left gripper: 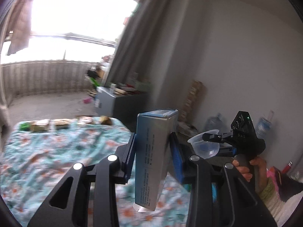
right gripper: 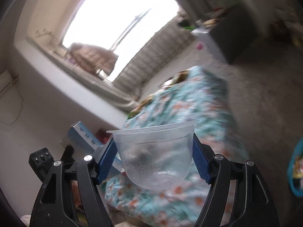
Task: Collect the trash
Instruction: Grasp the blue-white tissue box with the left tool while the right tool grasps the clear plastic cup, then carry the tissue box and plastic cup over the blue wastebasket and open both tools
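My left gripper is shut on a tall blue and silver carton, held upright above the floral bedspread. My right gripper is shut on a clear plastic cup, rim up. In the left wrist view the right gripper shows at the right with the cup in its jaws. In the right wrist view the carton and the left gripper's body show at the lower left.
Several wrappers and small packets lie along the far edge of the bed. A grey cabinet with clutter stands beyond it. Water jugs stand by the white wall. A teal-rimmed bag sits on the floor at right.
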Available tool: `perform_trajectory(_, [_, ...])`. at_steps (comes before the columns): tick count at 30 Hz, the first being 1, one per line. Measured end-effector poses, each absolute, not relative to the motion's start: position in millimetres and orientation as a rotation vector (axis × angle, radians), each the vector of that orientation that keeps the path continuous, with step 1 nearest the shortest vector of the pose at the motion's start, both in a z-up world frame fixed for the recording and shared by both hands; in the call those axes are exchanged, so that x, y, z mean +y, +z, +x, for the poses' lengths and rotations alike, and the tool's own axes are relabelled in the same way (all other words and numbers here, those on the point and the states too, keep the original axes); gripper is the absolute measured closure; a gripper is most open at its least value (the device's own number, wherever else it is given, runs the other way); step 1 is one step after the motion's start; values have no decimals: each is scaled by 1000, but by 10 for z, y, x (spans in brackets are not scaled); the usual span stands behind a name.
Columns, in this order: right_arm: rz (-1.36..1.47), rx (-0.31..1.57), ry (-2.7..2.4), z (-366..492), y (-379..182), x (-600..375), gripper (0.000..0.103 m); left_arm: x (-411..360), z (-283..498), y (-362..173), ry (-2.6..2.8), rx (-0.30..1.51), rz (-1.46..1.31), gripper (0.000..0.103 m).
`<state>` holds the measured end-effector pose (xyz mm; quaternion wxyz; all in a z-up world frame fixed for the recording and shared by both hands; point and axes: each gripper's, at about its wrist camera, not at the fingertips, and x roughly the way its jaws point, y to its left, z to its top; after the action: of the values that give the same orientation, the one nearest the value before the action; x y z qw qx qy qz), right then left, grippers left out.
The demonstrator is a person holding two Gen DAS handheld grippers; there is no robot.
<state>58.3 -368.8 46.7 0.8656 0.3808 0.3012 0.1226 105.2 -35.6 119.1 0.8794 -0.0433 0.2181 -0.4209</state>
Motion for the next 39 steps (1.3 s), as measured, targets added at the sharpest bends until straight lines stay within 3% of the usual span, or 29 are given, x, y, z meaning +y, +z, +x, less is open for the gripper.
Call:
perform_trajectory(12, [1049, 621, -184, -679, -413, -4980, 34, -2320, 817, 600, -1158, 657, 83, 69])
perform_trajectory(24, [1351, 620, -438, -1081, -1514, -5846, 33, -4165, 741, -524, -1137, 976, 263, 69])
perform_trajectory(28, [1393, 600, -456, -1107, -1800, -6073, 28, -4635, 732, -906, -1096, 1032, 283, 68])
perform_trajectory(31, [1400, 620, -484, -1118, -2036, -6190, 22, -4896, 775, -1227, -1060, 1109, 281, 45])
perform_trajectory(39, [1413, 661, -498, -1204, -2244, -6241, 22, -5023, 681, -1525, -1023, 1152, 328, 41])
